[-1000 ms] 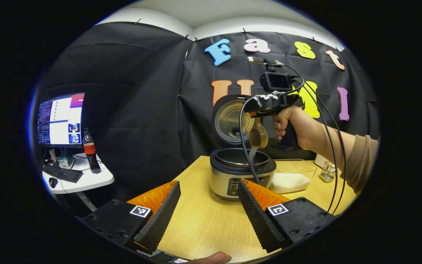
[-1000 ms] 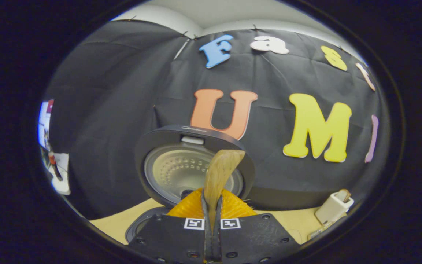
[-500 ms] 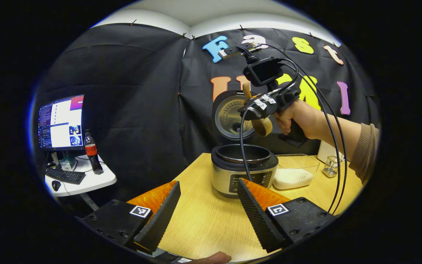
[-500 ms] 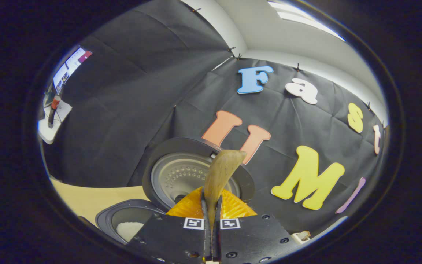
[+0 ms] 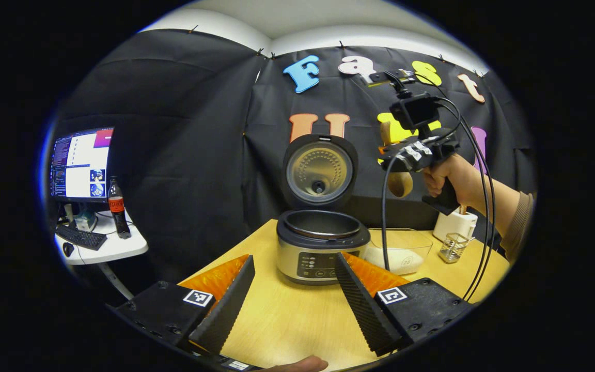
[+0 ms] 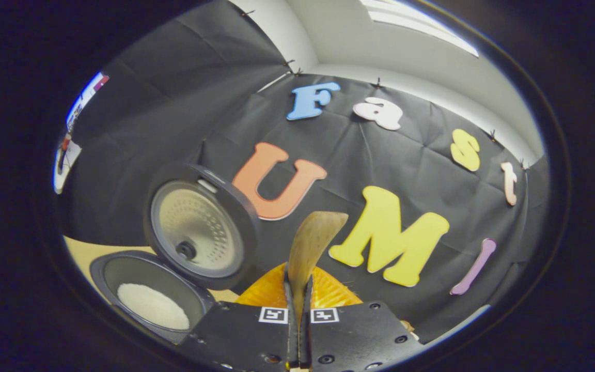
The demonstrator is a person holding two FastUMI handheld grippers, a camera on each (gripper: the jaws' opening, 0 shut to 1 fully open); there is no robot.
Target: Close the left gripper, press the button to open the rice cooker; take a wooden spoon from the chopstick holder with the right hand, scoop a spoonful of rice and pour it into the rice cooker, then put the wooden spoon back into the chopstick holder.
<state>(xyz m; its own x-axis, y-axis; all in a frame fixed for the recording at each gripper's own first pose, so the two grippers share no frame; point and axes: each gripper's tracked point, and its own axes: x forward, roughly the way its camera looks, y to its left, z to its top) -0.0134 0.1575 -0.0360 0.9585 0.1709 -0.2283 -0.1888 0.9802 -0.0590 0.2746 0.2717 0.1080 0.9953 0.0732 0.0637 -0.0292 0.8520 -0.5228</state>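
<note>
- Wood table [image 5: 287, 320] w/ cooker [image 5: 322, 247], lid up; rice [image 6: 152, 306] in pot.
- R gripper [image 6: 298, 310] clamped on spoon [image 6: 312, 243]; has swung off the pot, now up beside lid toward holder [image 5: 454, 224]. Pour looks done; return is next.
- L gripper [image 5: 294, 289] wide open, empty, low over table.

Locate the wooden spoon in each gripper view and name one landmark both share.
Left gripper view: wooden spoon right of centre, held aloft in the right hand-held gripper.
Right gripper view: wooden spoon bottom centre, rising from between the fingers.
Shared landmark: the rice cooker's open lid.
</note>
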